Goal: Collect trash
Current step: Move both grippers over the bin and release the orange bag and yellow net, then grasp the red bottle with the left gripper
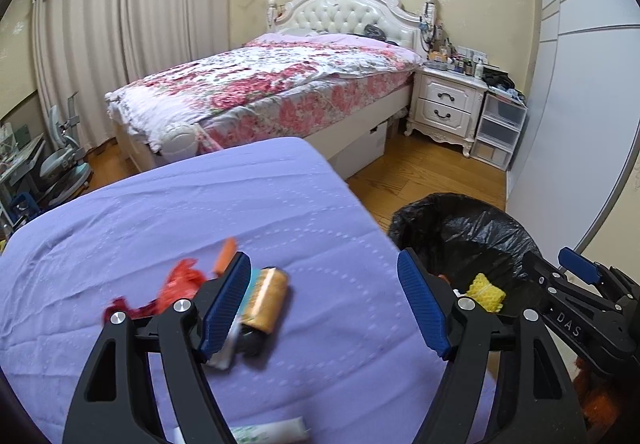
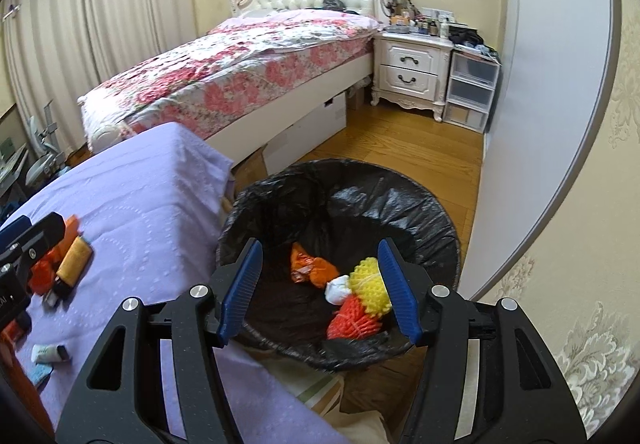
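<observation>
My left gripper (image 1: 324,304) stands open above a purple sheet (image 1: 200,203), with nothing gripped between its blue pads. A gold packet (image 1: 266,300) lies blurred on the sheet just inside the left finger (image 1: 226,308), with a red wrapper (image 1: 180,284) and an orange scrap (image 1: 224,252) beyond it. My right gripper (image 2: 320,292) hangs open and empty over a bin lined with a black bag (image 2: 360,195). In the bin lie an orange wrapper (image 2: 310,268), a white wad (image 2: 338,290), a yellow foam net (image 2: 370,284) and a red foam net (image 2: 352,320).
A white tube (image 1: 268,434) lies at the sheet's near edge. Beyond stands a floral bed (image 1: 260,91), then a white nightstand (image 1: 448,103) and plastic drawers (image 1: 500,127). Wooden floor (image 2: 400,139) runs between the bin and the bed. A pale wardrobe door (image 2: 540,103) stands on the right.
</observation>
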A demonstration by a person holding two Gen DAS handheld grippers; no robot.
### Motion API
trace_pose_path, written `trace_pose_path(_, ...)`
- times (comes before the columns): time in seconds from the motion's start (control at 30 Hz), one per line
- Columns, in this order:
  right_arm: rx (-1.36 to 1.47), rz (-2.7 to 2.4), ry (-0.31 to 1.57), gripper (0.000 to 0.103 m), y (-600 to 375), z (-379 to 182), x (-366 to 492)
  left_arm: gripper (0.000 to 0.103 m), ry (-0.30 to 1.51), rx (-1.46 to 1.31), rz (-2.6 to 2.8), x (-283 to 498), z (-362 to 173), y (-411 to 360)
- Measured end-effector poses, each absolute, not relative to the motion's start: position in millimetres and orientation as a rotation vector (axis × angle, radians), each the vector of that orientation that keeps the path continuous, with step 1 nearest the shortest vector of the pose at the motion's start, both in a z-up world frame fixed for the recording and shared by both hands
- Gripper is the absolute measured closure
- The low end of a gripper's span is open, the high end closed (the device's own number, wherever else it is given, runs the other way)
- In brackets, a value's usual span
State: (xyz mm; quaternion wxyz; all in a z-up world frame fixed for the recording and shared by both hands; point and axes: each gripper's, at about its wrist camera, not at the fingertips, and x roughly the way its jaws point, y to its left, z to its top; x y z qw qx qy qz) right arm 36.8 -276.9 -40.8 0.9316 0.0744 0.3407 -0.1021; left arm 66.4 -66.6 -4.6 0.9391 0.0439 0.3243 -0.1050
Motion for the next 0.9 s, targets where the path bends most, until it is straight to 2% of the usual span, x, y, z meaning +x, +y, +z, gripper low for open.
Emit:
trace_pose_path(0.6, 0.050, 0.024, 0.731, 0.044, -175, -40, 18, 0.029, 0.757, 0.022, 0.033, 27, -31, 65)
trace_pose_path(0.9, 0.011, 0.080, 0.753, 0.044, -142, -44, 20, 0.029, 0.822, 0.015, 0.023, 25, -46, 91)
